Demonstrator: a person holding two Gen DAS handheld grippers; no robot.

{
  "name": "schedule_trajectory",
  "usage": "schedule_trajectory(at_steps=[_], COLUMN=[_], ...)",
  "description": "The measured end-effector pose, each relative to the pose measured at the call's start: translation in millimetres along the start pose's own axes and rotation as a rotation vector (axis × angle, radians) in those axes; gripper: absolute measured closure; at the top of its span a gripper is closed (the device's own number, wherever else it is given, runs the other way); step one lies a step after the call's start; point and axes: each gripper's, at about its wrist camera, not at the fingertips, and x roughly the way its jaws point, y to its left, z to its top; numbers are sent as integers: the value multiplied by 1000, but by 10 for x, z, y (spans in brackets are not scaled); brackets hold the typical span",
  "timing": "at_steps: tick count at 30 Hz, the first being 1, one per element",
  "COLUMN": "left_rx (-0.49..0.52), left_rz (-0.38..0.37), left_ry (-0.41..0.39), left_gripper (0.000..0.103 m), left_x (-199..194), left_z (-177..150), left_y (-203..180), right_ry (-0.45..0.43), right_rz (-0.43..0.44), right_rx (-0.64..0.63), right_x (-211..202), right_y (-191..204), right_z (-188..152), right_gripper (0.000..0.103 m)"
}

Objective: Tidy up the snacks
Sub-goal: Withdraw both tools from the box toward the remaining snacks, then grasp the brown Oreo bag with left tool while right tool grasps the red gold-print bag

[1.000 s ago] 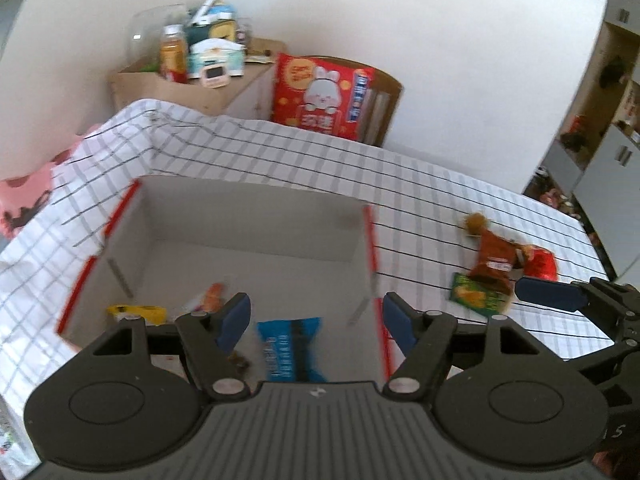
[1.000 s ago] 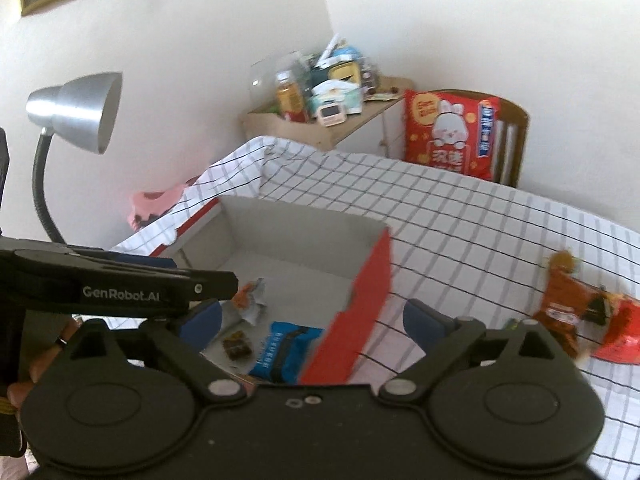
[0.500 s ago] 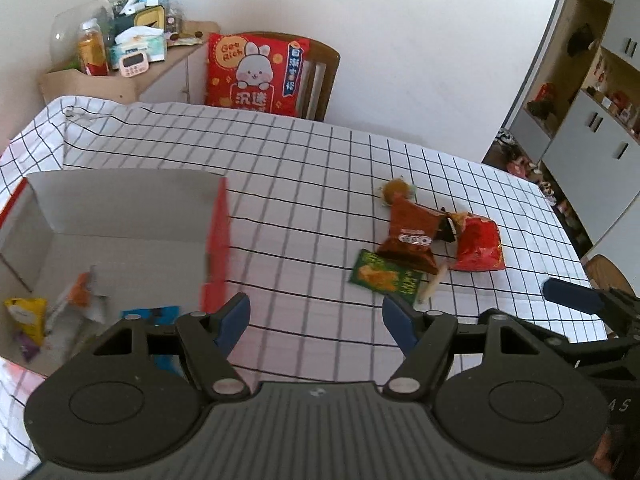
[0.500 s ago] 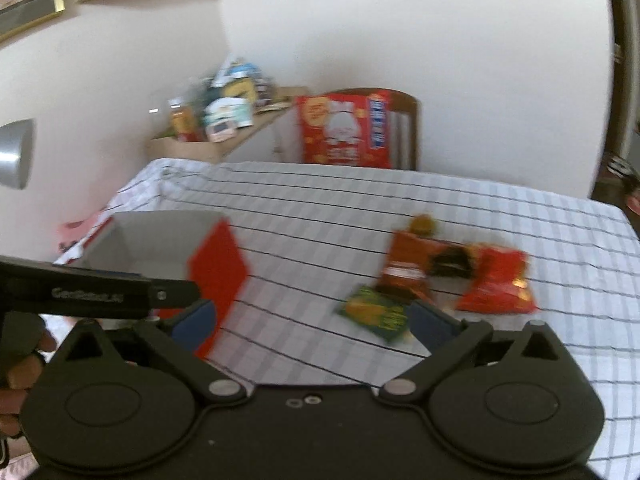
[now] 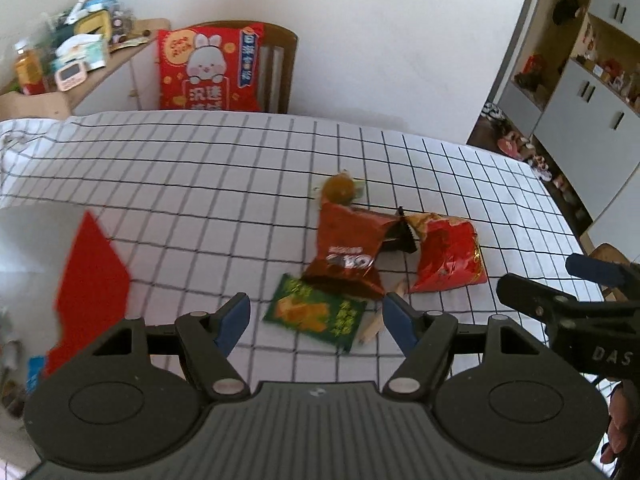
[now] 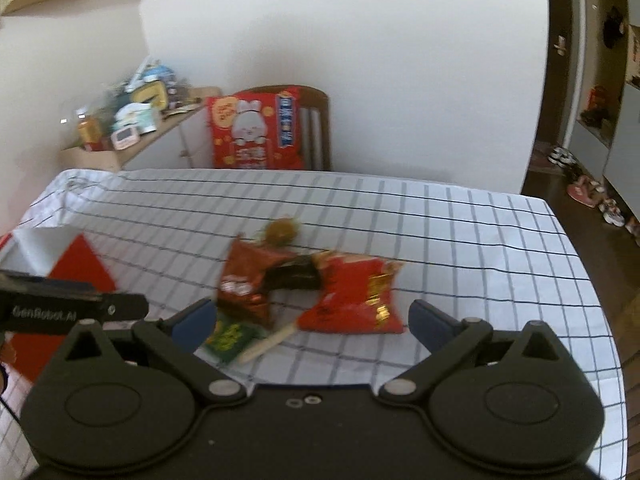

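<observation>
A pile of snacks lies on the checked tablecloth: a green packet (image 5: 316,314) (image 6: 230,338), a dark red bag (image 5: 348,250) (image 6: 250,280), a bright red bag (image 5: 448,258) (image 6: 356,296), a black packet (image 6: 294,276), a round golden sweet (image 5: 338,188) (image 6: 282,231) and a pale stick (image 6: 268,342). My left gripper (image 5: 316,318) is open and empty just above the green packet. My right gripper (image 6: 310,320) is open and empty above the pile. The red and white box (image 5: 90,276) (image 6: 80,264) stands at the left with some snacks inside.
A chair with a red rabbit cushion (image 5: 208,70) stands behind the table. A cluttered side cabinet (image 5: 60,64) is at the back left, grey cupboards (image 5: 592,92) at the right. The table's right edge (image 6: 584,280) is near the pile.
Both grippers swung right, away from the box and toward the snack pile, which is now closer and centred. Both stayed open.
</observation>
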Motion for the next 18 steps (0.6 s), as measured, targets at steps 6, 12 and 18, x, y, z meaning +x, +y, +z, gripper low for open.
schedule_trajectory(at_steps=[6, 12, 18], left_rx=[52, 81, 96], left_rz=[1, 2, 7], left_ry=[33, 91, 121], left_gripper=[30, 31, 31], left_x=[438, 846, 1109], left_z=[189, 289, 369], left_y=[-196, -224, -214], right_ry=[63, 127, 172], right_rz=[-32, -37, -18], right_rx=[46, 56, 104], right_x=[450, 811, 1052], right_y=[-219, -303, -371], right_z=[90, 111, 159], right_gripper=[0, 1, 1])
